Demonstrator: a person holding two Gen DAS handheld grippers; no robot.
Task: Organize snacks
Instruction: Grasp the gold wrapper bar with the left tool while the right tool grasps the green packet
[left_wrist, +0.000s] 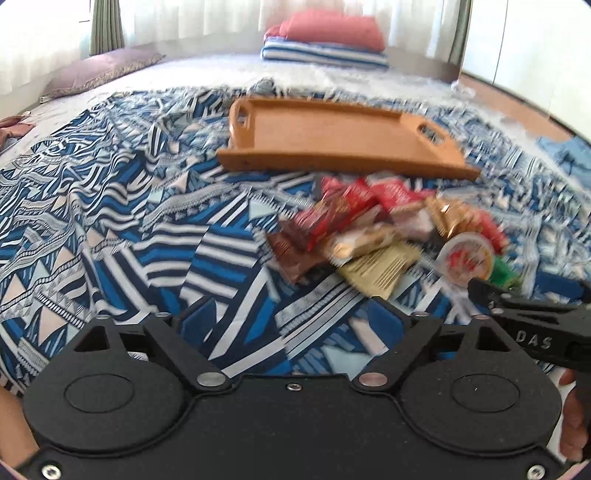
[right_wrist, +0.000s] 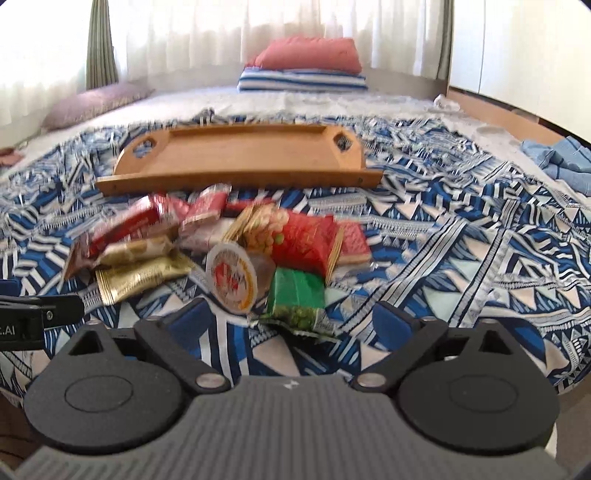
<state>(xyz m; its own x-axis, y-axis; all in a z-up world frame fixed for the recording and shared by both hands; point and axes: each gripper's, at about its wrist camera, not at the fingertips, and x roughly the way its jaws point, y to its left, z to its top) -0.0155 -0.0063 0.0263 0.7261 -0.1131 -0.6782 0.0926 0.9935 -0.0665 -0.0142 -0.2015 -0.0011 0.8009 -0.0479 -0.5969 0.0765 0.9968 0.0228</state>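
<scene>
A pile of wrapped snacks (left_wrist: 369, 229) (right_wrist: 221, 240) lies on the blue patterned bedspread, just in front of an empty wooden tray (left_wrist: 325, 129) (right_wrist: 236, 155) with cut-out handles. The pile holds red and brown bars, a gold packet (right_wrist: 140, 277), a round lidded cup (right_wrist: 232, 277) and a green packet (right_wrist: 295, 291). My right gripper (right_wrist: 291, 317) is open, and the cup and green packet lie just ahead of its fingers. My left gripper (left_wrist: 291, 314) is open over bare cloth, left of the pile. Each gripper also shows at the edge of the other's view.
Folded red and striped bedding (left_wrist: 325, 40) (right_wrist: 303, 70) is stacked at the far end of the bed. A purple pillow (left_wrist: 99, 70) lies at the back left and blue folded cloth (right_wrist: 565, 162) at the right edge. A hand (left_wrist: 569, 424) shows at the lower right.
</scene>
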